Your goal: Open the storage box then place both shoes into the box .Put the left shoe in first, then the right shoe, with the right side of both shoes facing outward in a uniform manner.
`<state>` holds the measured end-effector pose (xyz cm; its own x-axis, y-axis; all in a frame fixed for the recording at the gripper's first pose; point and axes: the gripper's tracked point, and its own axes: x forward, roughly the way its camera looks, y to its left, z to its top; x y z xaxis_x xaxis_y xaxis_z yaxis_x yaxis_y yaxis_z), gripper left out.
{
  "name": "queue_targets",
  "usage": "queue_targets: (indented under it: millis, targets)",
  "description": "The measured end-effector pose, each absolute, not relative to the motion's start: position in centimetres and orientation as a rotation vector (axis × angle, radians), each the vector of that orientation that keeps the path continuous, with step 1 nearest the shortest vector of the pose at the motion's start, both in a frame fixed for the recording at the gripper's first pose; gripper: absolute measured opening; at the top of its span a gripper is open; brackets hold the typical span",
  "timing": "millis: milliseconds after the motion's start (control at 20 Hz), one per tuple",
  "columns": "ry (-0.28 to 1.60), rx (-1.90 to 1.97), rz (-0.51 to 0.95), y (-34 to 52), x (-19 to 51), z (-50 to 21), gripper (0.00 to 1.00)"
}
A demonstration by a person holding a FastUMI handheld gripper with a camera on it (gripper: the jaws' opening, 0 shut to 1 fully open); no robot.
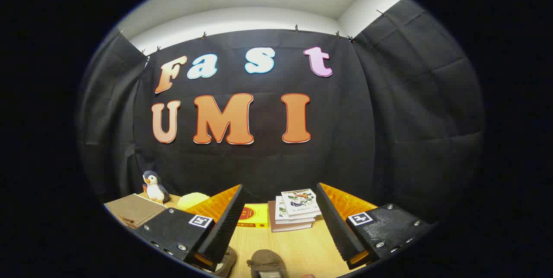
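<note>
Just below the spread, empty gripper (276,226) two brown shoes (268,263) lie on the wooden table (298,243); I see no storage box; a blind descent may knock the stacked books (296,211).

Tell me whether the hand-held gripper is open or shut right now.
Open. The hand-held gripper has its fingers spread wide apart with bare wooden table between them, gripping nothing; a brown shoe lies below them.
</note>
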<state>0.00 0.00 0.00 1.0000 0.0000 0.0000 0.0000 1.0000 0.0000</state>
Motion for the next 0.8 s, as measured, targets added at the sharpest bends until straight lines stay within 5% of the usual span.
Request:
queue_targets:
  millis: [300, 800]
  targets:
    - [0.02, -0.062, -0.033, 2.6, -4.1, -0.1, 0.98]
    - [0.149, 0.019, 0.055, 3.0, -1.4, -1.4, 0.98]
